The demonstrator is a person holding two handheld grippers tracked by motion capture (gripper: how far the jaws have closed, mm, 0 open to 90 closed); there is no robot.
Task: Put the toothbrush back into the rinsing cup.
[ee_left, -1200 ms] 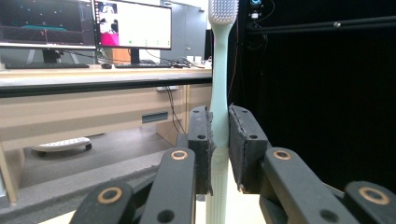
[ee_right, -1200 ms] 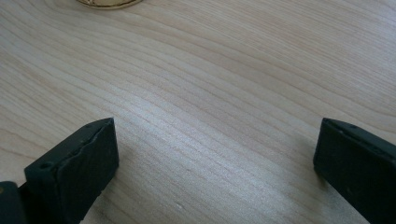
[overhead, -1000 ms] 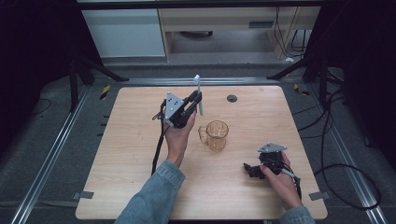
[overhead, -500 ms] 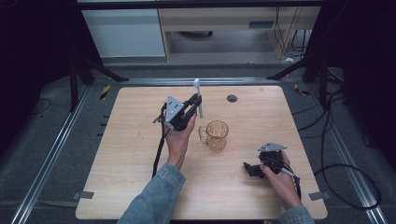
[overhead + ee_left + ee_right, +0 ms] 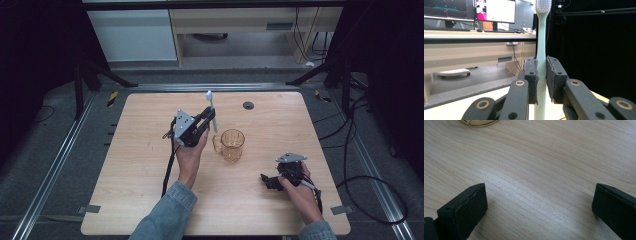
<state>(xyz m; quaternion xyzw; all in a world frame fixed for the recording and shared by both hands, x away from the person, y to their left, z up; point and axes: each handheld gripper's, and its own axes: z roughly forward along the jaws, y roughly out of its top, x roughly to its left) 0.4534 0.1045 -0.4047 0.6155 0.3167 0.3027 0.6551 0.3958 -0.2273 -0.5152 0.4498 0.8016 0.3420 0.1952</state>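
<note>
My left gripper (image 5: 209, 119) is shut on a pale mint toothbrush (image 5: 212, 111), held above the table just left of an amber glass mug (image 5: 232, 145). In the left gripper view the toothbrush (image 5: 541, 45) stands upright between the pads (image 5: 532, 75), bristle head at the top. My right gripper (image 5: 267, 180) rests low on the wooden table (image 5: 140, 200) at the front right, its jaws wide open with nothing between them. In the right gripper view the two fingertips (image 5: 465, 207) frame bare wood, and the mug's base (image 5: 477, 122) peeks in at the top edge.
A small dark round disc (image 5: 248, 105) lies near the table's far edge. A black cable (image 5: 170, 165) trails from the left gripper along the forearm. Black stand legs (image 5: 90, 75) and cables (image 5: 360, 150) lie on the floor around the table.
The left gripper with the toothbrush has shifted slightly right and nearer, toward the mug. The right gripper has stayed where it was.
</note>
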